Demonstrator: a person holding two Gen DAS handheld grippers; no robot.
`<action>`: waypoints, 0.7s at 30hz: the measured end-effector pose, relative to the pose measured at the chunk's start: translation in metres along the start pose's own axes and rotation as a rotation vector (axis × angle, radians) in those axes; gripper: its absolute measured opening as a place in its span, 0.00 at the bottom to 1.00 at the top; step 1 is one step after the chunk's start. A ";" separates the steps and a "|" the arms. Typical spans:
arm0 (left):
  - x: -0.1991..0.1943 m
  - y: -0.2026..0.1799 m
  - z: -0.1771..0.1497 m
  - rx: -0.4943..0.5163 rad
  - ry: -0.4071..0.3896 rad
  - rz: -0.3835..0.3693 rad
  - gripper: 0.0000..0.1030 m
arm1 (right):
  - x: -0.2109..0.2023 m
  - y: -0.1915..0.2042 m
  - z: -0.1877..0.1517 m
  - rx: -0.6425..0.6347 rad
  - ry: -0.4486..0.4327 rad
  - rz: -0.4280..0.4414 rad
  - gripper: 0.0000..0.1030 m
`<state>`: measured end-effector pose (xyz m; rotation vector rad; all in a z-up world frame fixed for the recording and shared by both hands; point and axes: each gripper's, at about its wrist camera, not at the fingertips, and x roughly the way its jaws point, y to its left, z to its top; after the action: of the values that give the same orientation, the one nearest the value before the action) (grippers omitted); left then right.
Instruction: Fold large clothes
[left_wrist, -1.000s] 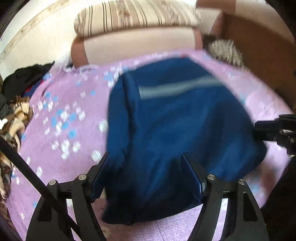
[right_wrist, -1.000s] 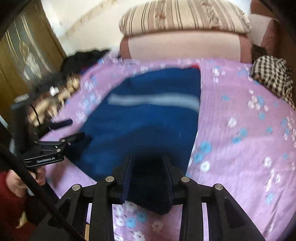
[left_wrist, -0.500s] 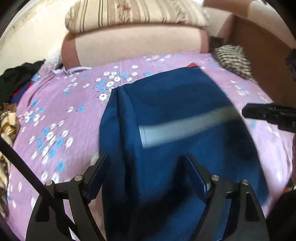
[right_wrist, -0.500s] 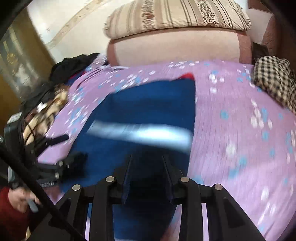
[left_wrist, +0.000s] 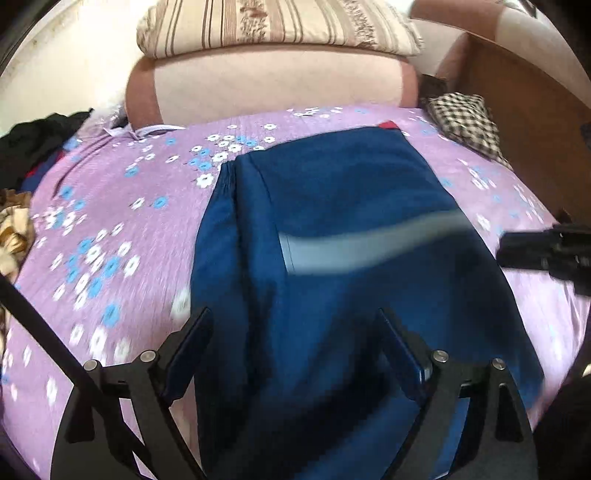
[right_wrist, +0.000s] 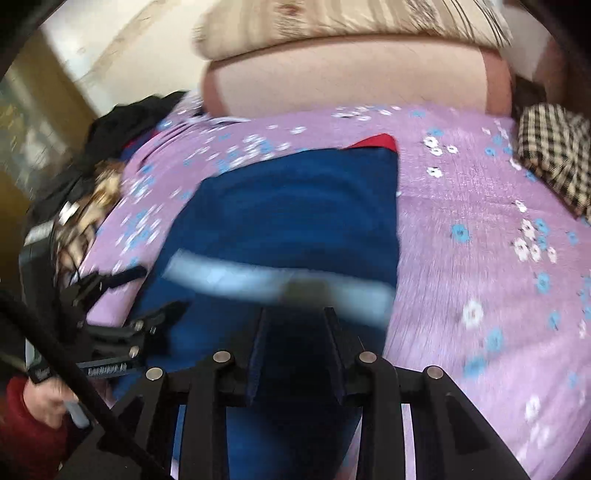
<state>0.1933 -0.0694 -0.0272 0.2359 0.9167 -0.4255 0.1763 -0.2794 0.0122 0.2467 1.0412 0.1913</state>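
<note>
Purple bedding (left_wrist: 122, 221) printed with white and blue flowers covers the bed in the left wrist view, and one dark blue garment (left_wrist: 332, 229) with one pale grey stripe lies spread on it; this garment serves as the landmark. Beyond the garment's far edge stands one pink headboard cushion (left_wrist: 273, 88) with one striped pillow (left_wrist: 277, 26) on top. To the far right of the garment lies one checked cloth (left_wrist: 465, 118); to its far left sits one pile of dark clothes (left_wrist: 33, 140). The left claw (left_wrist: 295, 350) hangs over the garment's near part with its two fingers spread wide and opening, cloth lying under the gap but not pinched. The right claw (left_wrist: 543, 251) shows at the garment's right edge, its state unreadable here.

From the right wrist, blurred, the same garment (right_wrist: 295, 206) lies on the bedding (right_wrist: 480, 221), one red patch (right_wrist: 373, 142) showing at its far corner. The right claw (right_wrist: 295, 317) is clenched on the garment's near edge, blue cloth bunched between its two fingers. The left claw (right_wrist: 147, 291) stands at the garment's left edge, held by one hand (right_wrist: 48, 398) in a red sleeve (right_wrist: 26, 439). The checked cloth (right_wrist: 557, 151) lies far right of the garment.
</note>
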 end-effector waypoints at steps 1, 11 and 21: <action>-0.010 -0.006 -0.012 0.004 -0.022 0.028 0.86 | -0.008 0.009 -0.014 -0.010 0.005 -0.004 0.33; -0.017 -0.021 -0.068 -0.074 -0.095 0.132 0.86 | 0.005 0.032 -0.114 0.032 -0.075 -0.081 0.34; -0.054 -0.035 -0.098 -0.090 -0.199 0.184 0.86 | -0.035 0.054 -0.132 0.050 -0.176 -0.135 0.42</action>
<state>0.0782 -0.0505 -0.0421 0.1901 0.7097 -0.2319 0.0421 -0.2228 -0.0072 0.2327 0.8846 0.0208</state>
